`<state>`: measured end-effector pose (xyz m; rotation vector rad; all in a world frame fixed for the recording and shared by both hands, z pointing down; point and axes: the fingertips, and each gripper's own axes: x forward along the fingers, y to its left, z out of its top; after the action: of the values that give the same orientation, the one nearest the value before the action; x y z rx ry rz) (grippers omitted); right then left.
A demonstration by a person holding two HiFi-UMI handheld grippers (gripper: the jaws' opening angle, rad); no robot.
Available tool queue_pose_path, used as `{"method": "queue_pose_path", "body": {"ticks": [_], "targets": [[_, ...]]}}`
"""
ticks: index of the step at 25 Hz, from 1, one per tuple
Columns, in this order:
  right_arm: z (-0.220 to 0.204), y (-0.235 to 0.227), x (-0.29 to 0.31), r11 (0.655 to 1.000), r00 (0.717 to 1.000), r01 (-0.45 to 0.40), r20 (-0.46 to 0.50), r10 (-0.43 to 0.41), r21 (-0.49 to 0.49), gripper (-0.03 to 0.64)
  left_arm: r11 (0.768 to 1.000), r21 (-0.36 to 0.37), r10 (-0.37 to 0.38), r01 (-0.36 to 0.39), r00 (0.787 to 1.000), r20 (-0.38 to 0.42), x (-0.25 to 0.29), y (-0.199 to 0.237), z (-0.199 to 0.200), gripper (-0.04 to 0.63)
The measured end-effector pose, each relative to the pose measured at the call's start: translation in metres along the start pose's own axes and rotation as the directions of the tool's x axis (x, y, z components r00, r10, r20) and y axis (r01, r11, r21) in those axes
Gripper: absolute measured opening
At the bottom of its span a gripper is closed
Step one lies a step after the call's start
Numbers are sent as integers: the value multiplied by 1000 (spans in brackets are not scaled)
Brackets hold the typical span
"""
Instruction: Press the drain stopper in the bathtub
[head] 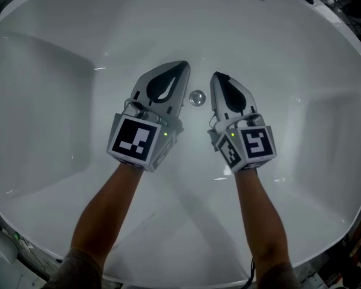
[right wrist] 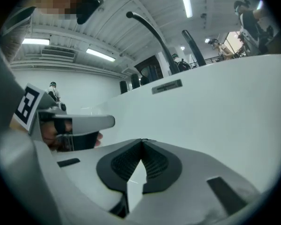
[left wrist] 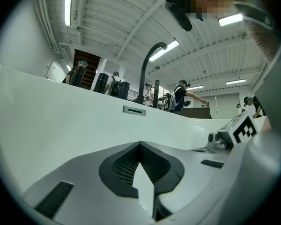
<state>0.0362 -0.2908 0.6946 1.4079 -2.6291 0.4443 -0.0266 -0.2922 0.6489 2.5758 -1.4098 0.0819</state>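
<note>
A small round chrome drain stopper sits on the white bathtub floor in the head view, between my two grippers. My left gripper lies just left of it with its jaws shut and tips pointing toward the far wall. My right gripper lies just right of it, also shut with nothing held. In the left gripper view the left gripper has its tips meeting, and the right gripper shows the same in its own view. Neither gripper view shows the stopper.
The tub's white walls curve up on all sides. An overflow plate sits on the far wall, with a dark curved faucet above the rim. People stand in the background beyond the tub.
</note>
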Motion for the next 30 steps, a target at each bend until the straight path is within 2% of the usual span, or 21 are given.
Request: {"method": "queue_pose_path", "body": {"ticks": [3,7,12,16,22,27,30], "targets": [[-27,-5,17,1000,997,-7,-76,6,-7,0,1000,-9,-7,7,1000,-15,2,-1,-7,2],[-64,-19,37,999,986,18,-168,-10,48,0,999,-36,-2,1,999,-35,5,1,-18,2],[-118,-36,56,996,954,24,-301,4,90,0,999,-49,9,-11,999,-54,6,5,-32,2],[-171,-40,62,990,894,25,-446,38,136,-1,998,-56,9,-14,997,-76,4,8,-46,2],[-241,-37,56,994,764,-2,-641,75,113,0,998,-69,4,-11,995,-103,5,9,-61,2],[-266,-36,56,993,704,28,-708,59,111,0,998,-65,-2,-6,993,-121,5,9,-72,2],[-279,-38,53,995,682,41,-730,42,96,0,998,-65,-5,-3,991,-132,6,6,-75,2]]}}
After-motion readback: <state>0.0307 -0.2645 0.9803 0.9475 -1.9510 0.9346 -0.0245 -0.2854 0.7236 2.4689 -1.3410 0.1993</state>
